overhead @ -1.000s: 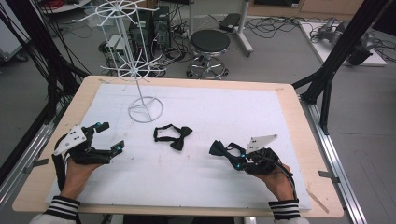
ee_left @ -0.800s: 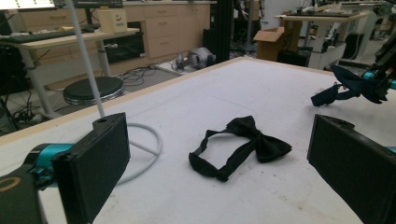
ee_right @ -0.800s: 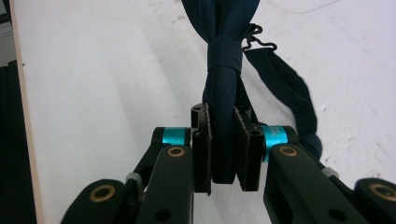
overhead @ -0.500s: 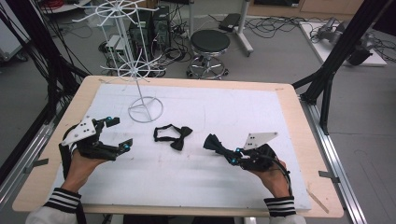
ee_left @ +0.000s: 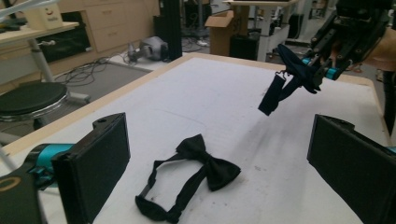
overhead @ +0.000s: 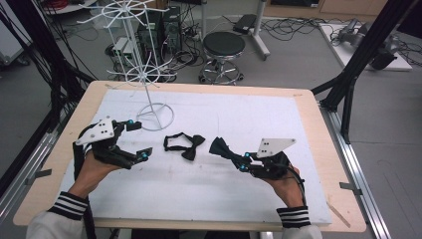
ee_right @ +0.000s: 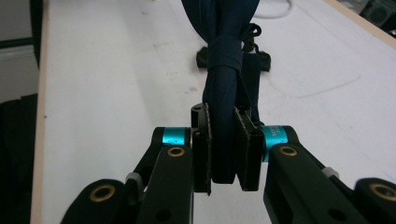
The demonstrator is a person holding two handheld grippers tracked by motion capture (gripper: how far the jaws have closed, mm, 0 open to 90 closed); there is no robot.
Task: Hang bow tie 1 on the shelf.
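Right claw (overhead: 242, 162) pinching the navy bow tie (overhead: 221, 148), which has risen off the counter (overhead: 308, 149) since a second ago and now hangs clear of it, strap dangling; the lift appears done and carrying toward the white wire rack (overhead: 144, 74) at 11 o'clock looks next; left claw (overhead: 135, 140), spread wide, has advanced; the black bow tie (overhead: 185, 146) lies flat at its 3 o'clock, just beside.

A wooden-edged table (overhead: 318, 149) is covered by a white mat (overhead: 239, 124). On the mat, a black bow tie (overhead: 185, 145) is laid flat near the middle. The round base of a white wire stand (overhead: 155, 117) is set on the mat, behind and left of it.
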